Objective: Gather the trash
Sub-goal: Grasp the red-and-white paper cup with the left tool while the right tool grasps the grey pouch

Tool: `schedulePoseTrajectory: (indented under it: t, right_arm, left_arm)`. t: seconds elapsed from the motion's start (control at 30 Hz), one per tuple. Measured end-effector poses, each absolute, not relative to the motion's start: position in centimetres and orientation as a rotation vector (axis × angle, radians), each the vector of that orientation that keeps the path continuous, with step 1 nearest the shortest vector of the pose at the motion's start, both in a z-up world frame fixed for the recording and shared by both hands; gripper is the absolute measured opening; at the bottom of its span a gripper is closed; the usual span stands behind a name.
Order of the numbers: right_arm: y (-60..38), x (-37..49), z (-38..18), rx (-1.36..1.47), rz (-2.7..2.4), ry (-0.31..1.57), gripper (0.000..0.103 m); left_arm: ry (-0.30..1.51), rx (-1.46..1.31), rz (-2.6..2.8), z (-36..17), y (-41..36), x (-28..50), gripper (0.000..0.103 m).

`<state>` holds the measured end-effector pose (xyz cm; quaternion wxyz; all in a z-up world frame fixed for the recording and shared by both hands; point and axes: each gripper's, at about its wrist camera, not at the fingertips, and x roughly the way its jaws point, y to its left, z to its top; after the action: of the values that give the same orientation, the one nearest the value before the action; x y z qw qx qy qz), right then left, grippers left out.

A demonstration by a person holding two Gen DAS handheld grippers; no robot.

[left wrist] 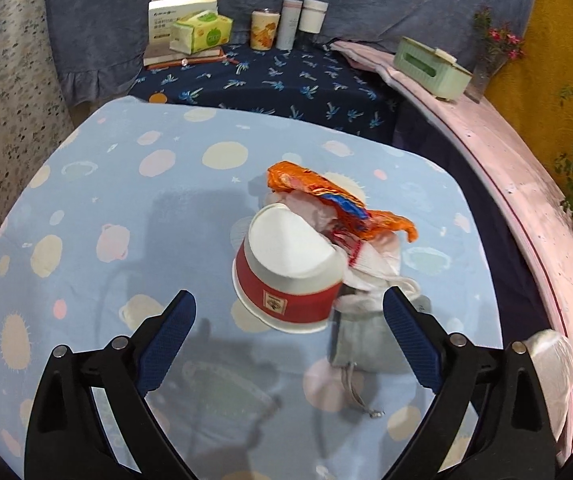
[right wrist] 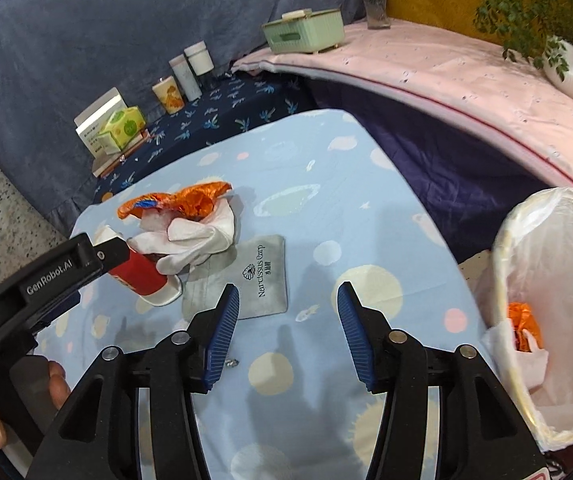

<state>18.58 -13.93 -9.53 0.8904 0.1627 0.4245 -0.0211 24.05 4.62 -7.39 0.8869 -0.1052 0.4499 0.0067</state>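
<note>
A red and white paper cup (left wrist: 286, 276) lies on its side on the light blue spotted cloth (left wrist: 126, 200), against crumpled white tissue (left wrist: 370, 264) and an orange snack wrapper (left wrist: 326, 196). My left gripper (left wrist: 288, 320) is open, just short of the cup, its jaws standing either side of it. In the right wrist view the cup (right wrist: 140, 274), tissue (right wrist: 190, 244) and wrapper (right wrist: 182, 202) lie at the left, with the left gripper's body over the cup. My right gripper (right wrist: 288, 312) is open and empty above the cloth. A bin with a white liner (right wrist: 550, 300) at the right holds an orange wrapper (right wrist: 524, 326).
A grey drawstring pouch (right wrist: 246, 284) lies flat beside the trash. Behind are a tissue pack (left wrist: 200, 32), a box, several cups and bottles (left wrist: 286, 24) on a dark blue palm-print cloth. A pink-covered ledge (right wrist: 446, 76) carries a green box (right wrist: 304, 32), a vase and a plant.
</note>
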Motion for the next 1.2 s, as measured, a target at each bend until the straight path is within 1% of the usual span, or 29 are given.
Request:
schedulePoseTrajectory:
  t: [0.17,0.23,0.3,0.33,0.4,0.43,0.5,0.57,0.63,0.67,0.7,0.8,0.9,1.2]
  right_arm:
    - [-13.3,21.0,-11.9,0.329,-0.04,0.931,0.05]
    - [-13.0,21.8,-12.7,0.329,-0.035,0.947,0.05]
    - [-12.7,22.4,-13.3,0.331,-0.032,0.957,0.05]
    - [-12.5,22.7,-13.6,0.33,-0.03,0.96,0.05]
    - [-12.1,22.9,-13.7,0.315,-0.029,0.948,0.051]
    - [-12.0,23.0,-13.8,0.307,-0.025,0.948,0.052]
    - [-11.4,23.1,-13.8,0.28,-0.025,0.945,0.051]
    - [-11.0,23.0,-13.8,0.264,-0.019,0.946,0.043]
    - [-10.6,23.0,-13.8,0.245,-0.017,0.954,0.023]
    - [-10.6,22.8,-13.8,0.244,-0.013,0.957,0.018]
    - [-10.6,22.7,-13.8,0.257,0.002,0.963,0.01]
    - [-10.6,21.8,-13.2,0.27,0.007,0.952,0.008]
    - [-10.6,20.7,-11.9,0.284,0.012,0.922,0.008]
    - [-11.1,17.2,-5.5,0.308,0.035,0.786,0.007]
  left_arm:
    - [0.946,-0.212,0.051,-8.8,5.1,25.4,0.088]
    - [0.945,-0.21,0.043,-9.2,5.3,25.6,0.083]
    - [0.945,-0.203,0.03,-9.4,5.4,25.7,0.069]
    - [0.949,-0.201,0.02,-9.5,5.4,25.8,0.066]
    - [0.958,-0.208,0.001,-9.7,5.7,25.9,0.055]
    - [0.962,-0.212,-0.007,-9.8,5.9,25.8,0.051]
    - [0.96,-0.216,-0.017,-9.9,6.2,25.6,0.05]
    - [0.951,-0.216,-0.019,-9.8,6.6,25.4,0.047]
    - [0.948,-0.228,-0.03,-9.6,7.0,25.2,0.042]
    - [0.949,-0.235,-0.034,-9.5,7.2,25.0,0.039]
    - [0.946,-0.242,-0.039,-9.3,7.5,24.8,0.035]
    - [0.931,-0.251,-0.049,-8.4,8.2,24.1,0.029]
    - [0.913,-0.258,-0.057,-7.4,8.8,23.4,0.026]
    - [0.845,-0.264,-0.09,-3.7,9.3,20.6,0.025]
